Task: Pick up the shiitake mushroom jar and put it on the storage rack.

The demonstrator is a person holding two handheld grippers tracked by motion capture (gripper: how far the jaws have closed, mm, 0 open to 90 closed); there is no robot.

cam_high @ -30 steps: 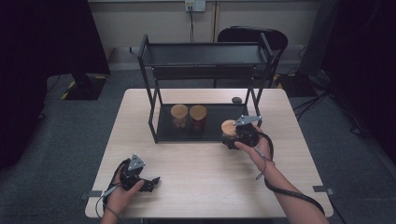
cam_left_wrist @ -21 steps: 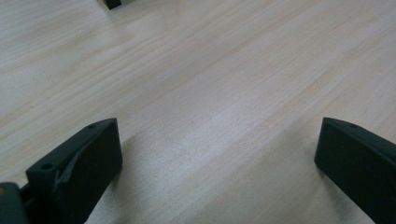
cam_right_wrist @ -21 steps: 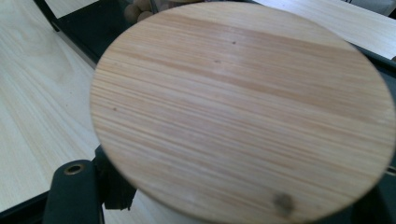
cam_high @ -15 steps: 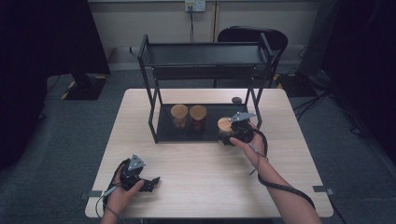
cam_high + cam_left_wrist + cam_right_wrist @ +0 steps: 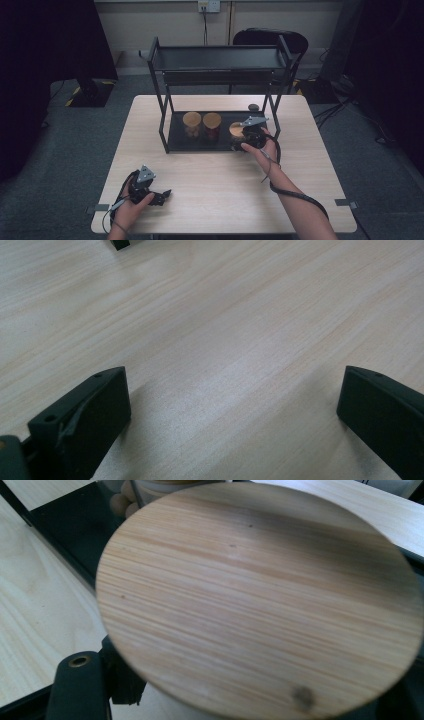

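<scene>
jar: the round glass jar with the flat pale wooden lid [image 5: 237, 131] stood at the right end of the black bottom shelf of the two-tier black metal rack [image 5: 176, 142], to the right of two more wooden-lidded jars [image 5: 202, 124] that stood side by side; its lid [image 5: 260, 600] lay close under the camera in the right gripper view
right gripper: the right gripper [image 5: 241, 141] sat at the shelf's front edge with its fingers pinching the jar, as tight as they got
step: judged as the placing step, with the third jar brought in line with the other two; whether its base already rested on the shelf could not be told
next move: likely called for settling the jar flat, spreading the fingers, then backing out toward the person without knocking the rack's right post [image 5: 275, 117]
right arm: the forearm reached forward from the bottom right, hand at the shelf front, cable looped over the wrist
left gripper: the left gripper [image 5: 162, 195] rested on the light wooden counter [image 5: 215, 185] near the front left, fingers spread wide and holding nothing, bare wood between them in the left gripper view
</scene>
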